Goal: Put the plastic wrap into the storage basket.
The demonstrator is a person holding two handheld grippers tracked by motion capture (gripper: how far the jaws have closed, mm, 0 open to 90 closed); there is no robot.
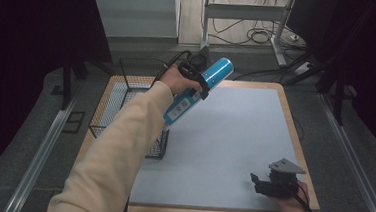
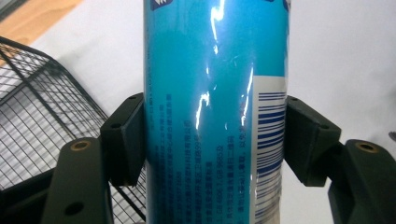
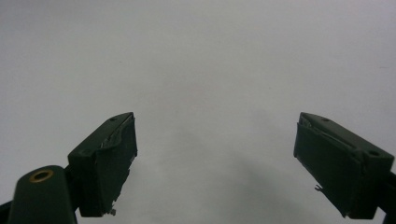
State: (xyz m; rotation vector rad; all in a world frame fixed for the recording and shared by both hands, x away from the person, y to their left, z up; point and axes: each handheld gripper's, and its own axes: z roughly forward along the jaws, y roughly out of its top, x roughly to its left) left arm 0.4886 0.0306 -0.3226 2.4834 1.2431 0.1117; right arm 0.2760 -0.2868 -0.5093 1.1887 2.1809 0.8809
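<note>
A: Where is the blue can (image 1: 197,90)?

B: Lifted off the bench (image 1: 286,110), tilted, its top end pointing up and away from the person, its lower end hanging just above the near right corner of the black wire basket (image 1: 127,89). The left tool (image 1: 194,78) has it clamped around the middle.

A: How can you tell it is clamped?

B: In the left gripper view both black pads press flat against the sides of the can (image 2: 215,112), one on the plain blue side, one beside the white panel with the barcode (image 2: 271,130). The basket's mesh (image 2: 42,121) shows below and to the left there.

A: And the other tool?

B: The right tool (image 1: 265,184) sits low at the near right corner of the bench, over the pale grey mat (image 1: 234,134), well apart from the can. Its jaws stand wide apart with nothing between them; in the right gripper view, bare mat (image 3: 205,70) lies ahead of the right tool (image 3: 215,154).

A: What about the basket?

B: It stands on the bench's left side, at the mat's left edge.
</note>
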